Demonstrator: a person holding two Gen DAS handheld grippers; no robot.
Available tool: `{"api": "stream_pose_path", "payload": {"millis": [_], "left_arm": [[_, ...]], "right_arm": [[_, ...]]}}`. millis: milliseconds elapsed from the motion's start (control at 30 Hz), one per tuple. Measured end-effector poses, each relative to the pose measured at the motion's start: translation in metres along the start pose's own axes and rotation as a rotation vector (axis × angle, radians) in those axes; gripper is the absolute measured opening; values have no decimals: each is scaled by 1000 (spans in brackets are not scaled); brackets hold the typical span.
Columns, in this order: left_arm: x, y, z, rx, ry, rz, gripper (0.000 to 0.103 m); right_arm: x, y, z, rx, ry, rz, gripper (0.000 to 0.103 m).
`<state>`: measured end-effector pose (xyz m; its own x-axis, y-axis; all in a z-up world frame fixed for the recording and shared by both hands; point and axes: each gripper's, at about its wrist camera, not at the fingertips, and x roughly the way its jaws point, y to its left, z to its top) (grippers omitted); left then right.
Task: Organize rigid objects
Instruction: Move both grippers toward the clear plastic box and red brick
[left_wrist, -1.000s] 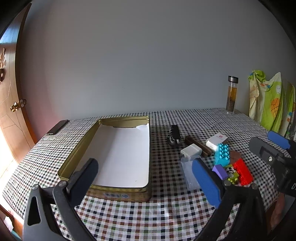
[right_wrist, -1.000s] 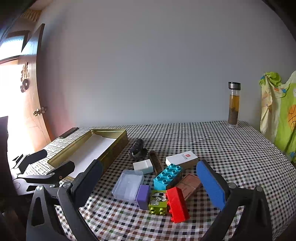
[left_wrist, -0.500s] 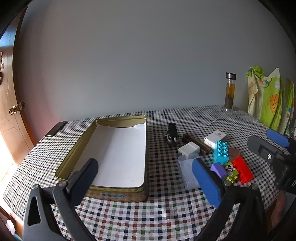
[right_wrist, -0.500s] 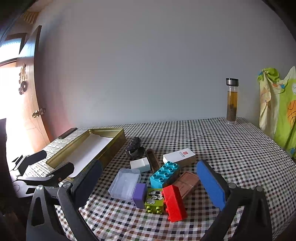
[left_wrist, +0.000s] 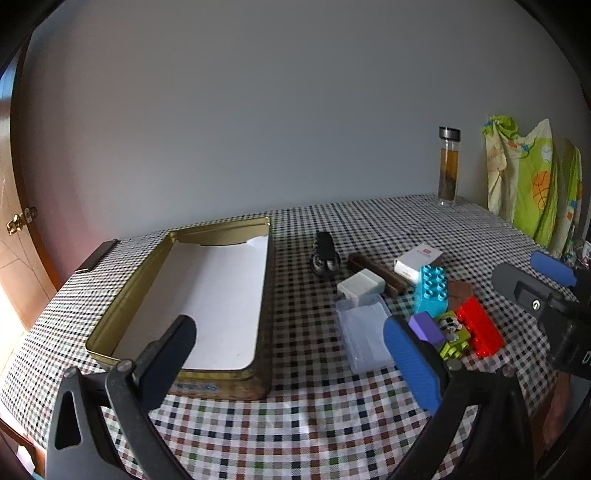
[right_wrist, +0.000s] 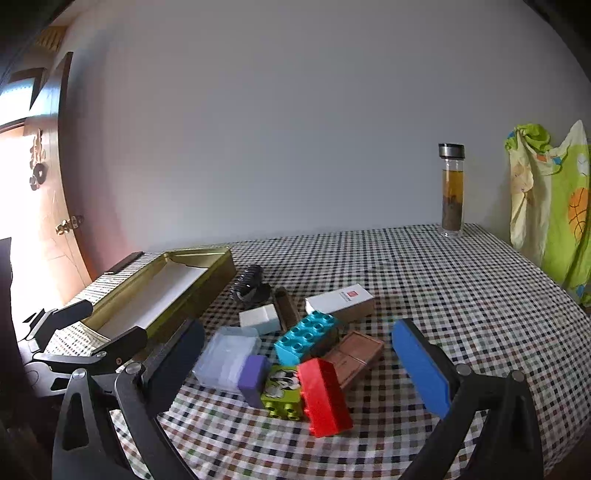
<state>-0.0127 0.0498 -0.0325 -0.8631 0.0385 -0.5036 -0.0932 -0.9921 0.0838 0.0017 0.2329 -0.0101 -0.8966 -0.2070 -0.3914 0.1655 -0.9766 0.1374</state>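
1. Left gripper (left_wrist: 288, 354): jaws spread wide, holding nothing. You have it poised above the near end of the shallow gold metal tin (left_wrist: 258, 384), which is lined with white paper and has nothing in it yet.
2. Right gripper (right_wrist: 299, 365): jaws spread wide, holding nothing. You have it facing the pile of objects, above the checked tablecloth (right_wrist: 424, 280).
3. Pile, right of the tin, tightly packed:
   - red plastic building brick (right_wrist: 325, 398), touching the green printed brick (right_wrist: 282, 391) and the small purple block (right_wrist: 253, 373);
   - turquoise studded brick (right_wrist: 306, 338), leaning on the flat brown box (right_wrist: 356, 356);
   - clear plastic case (right_wrist: 227, 354); white cube-shaped block (right_wrist: 260, 319); white carton with a red mark (right_wrist: 340, 301);
   - dark brown comb (right_wrist: 286, 308); black ribbed object (right_wrist: 249, 284), too dark to identify.
4. Progress, as judged: nothing packed; first pick pending.
5. Risks for you:
   - Neighbours touch, so a closing finger may catch two pieces or shove one aside.
   - The red brick's smooth sides may slip if you pinch near an edge.
   - Lifting the turquoise brick may shift the brown box beneath.
   - The tin's rim could snag a piece carried in low.
6. Tall glass bottle (right_wrist: 452, 192) of amber liquid: far corner, well apart.
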Motion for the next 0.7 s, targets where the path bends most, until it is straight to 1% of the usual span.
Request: {"api": "stream_pose_path", "payload": {"millis": [333, 467, 600, 700], "left_arm": [[8, -9, -5, 20, 16, 2, 103], [16, -14, -9, 31, 30, -1, 103], [21, -24, -13, 59, 45, -18, 103], [26, -31, -15, 79, 53, -27, 103]], "right_arm": [[5, -14, -9, 18, 20, 0, 103], [10, -20, -15, 22, 37, -14, 102], [20, -25, -23, 11, 69, -55, 102], [26, -30, -28, 13, 91, -55, 102]]}}
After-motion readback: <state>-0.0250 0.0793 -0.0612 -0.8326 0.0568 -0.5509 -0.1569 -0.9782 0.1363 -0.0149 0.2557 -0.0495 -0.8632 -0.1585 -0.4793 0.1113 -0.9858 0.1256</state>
